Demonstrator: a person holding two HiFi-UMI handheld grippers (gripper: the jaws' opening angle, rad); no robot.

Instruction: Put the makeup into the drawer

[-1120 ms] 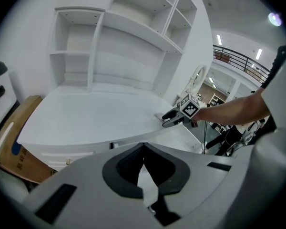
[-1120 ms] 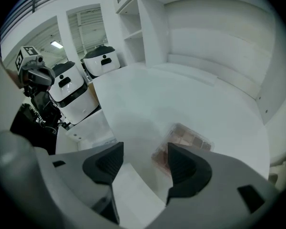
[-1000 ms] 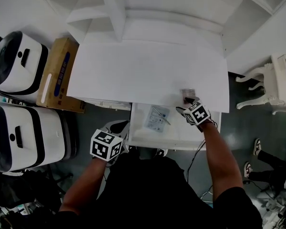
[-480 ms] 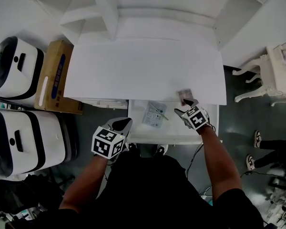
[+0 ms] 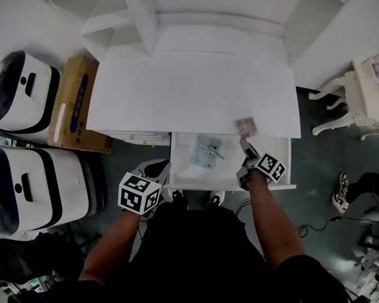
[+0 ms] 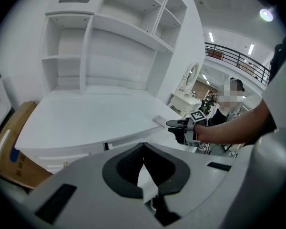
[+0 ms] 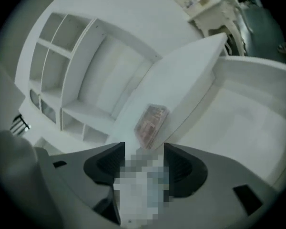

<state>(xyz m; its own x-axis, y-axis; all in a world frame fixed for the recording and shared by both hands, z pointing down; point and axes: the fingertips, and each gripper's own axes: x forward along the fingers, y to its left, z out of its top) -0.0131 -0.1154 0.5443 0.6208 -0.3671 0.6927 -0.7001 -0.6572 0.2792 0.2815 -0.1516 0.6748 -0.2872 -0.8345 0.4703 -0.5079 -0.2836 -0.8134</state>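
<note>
A small pinkish makeup case (image 5: 245,127) lies on the front edge of the white desk (image 5: 189,87); it also shows in the right gripper view (image 7: 151,120) and the left gripper view (image 6: 160,120). Below that edge the white drawer (image 5: 268,145) stands pulled out, with a clear packet (image 5: 205,151) lying inside. My right gripper (image 5: 242,161) hovers over the drawer just short of the case, jaws apart, with nothing seen held; a mosaic patch covers the gap in its own view (image 7: 143,163). My left gripper (image 5: 161,169) hangs at the drawer's left front corner, its jaws (image 6: 143,180) closed together.
Open shelves (image 5: 145,11) rise at the desk's back. On the floor to the left are a cardboard box (image 5: 72,103) and two white-and-black machines (image 5: 19,87) (image 5: 31,182). A small white table (image 5: 360,106) stands at the right. A person's foot (image 5: 340,197) is nearby.
My right gripper has drawn back from the makeup case toward the drawer's front. The case stays on the desk edge. The left gripper has barely moved.
</note>
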